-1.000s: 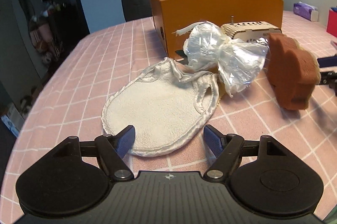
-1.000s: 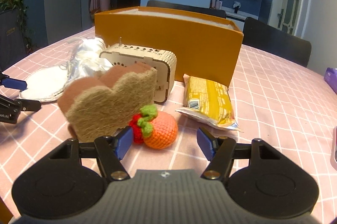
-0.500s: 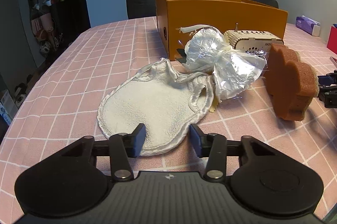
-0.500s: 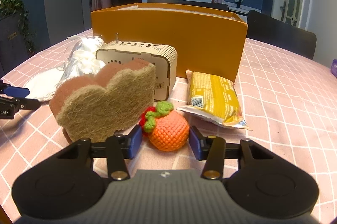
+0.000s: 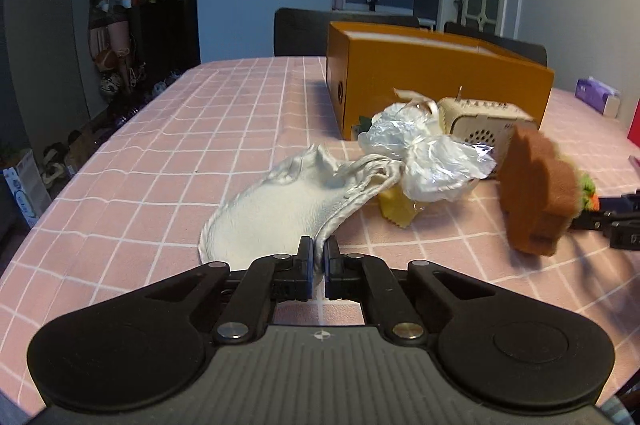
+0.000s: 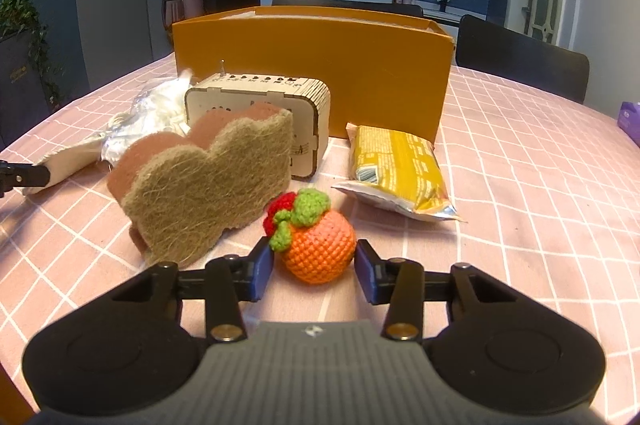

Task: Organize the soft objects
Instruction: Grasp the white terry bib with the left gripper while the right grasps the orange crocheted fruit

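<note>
My left gripper (image 5: 318, 271) is shut on the near edge of a white cloth bib (image 5: 280, 209) and has lifted that edge off the pink checked tablecloth. My right gripper (image 6: 314, 271) has closed its fingers against both sides of an orange crocheted ball (image 6: 320, 245) with green and red trim. A brown heart-shaped sponge (image 6: 208, 181) stands on edge just left of the ball; it also shows in the left wrist view (image 5: 536, 193). A crumpled clear plastic bag (image 5: 424, 153) lies past the bib. An open orange box (image 6: 316, 65) stands behind.
A small wooden radio-shaped box (image 6: 260, 121) stands in front of the orange box. A yellow snack packet (image 6: 400, 169) lies right of it. A purple tissue pack (image 5: 598, 95) sits at the far right. Dark chairs (image 6: 520, 59) stand beyond the table.
My left gripper has closed from open onto the bib's edge and raised it. My right gripper has moved forward and narrowed around the crocheted ball.
</note>
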Demonstrator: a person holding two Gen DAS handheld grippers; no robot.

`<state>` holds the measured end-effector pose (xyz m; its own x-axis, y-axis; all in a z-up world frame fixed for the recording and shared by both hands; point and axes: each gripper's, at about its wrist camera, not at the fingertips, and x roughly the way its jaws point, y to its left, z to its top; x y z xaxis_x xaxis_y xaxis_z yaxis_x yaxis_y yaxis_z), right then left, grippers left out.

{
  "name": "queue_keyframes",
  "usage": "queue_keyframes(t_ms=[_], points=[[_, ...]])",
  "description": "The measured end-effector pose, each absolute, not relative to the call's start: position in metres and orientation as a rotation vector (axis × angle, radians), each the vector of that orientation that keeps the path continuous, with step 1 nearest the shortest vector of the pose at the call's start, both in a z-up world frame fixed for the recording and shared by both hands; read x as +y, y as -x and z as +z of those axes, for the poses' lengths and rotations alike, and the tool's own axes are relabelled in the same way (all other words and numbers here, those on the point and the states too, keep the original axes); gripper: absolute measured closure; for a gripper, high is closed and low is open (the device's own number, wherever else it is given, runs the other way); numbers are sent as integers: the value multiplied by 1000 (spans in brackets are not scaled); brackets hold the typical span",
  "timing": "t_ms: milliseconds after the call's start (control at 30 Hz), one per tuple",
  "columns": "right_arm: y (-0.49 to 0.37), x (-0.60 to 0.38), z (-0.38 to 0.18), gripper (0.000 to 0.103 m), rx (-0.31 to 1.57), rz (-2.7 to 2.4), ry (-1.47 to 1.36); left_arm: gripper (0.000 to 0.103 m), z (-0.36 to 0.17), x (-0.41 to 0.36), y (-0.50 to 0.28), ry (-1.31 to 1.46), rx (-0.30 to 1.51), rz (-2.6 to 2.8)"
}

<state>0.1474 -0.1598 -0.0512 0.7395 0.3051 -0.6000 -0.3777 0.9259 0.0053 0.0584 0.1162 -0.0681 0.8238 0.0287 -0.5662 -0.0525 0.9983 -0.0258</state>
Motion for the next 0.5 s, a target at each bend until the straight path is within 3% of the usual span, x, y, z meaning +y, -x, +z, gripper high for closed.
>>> queue_keyframes(t_ms=[333, 400, 500], points=[[-123, -161, -39, 59, 587, 374, 135, 98, -59, 93, -34, -3, 722, -35], [-121, -162, -40, 59, 595, 377, 129, 92, -61, 87, -32, -13, 740, -53], [-119, -163, -43, 59, 613, 378, 122, 76, -65, 80, -30, -48, 742, -66]])
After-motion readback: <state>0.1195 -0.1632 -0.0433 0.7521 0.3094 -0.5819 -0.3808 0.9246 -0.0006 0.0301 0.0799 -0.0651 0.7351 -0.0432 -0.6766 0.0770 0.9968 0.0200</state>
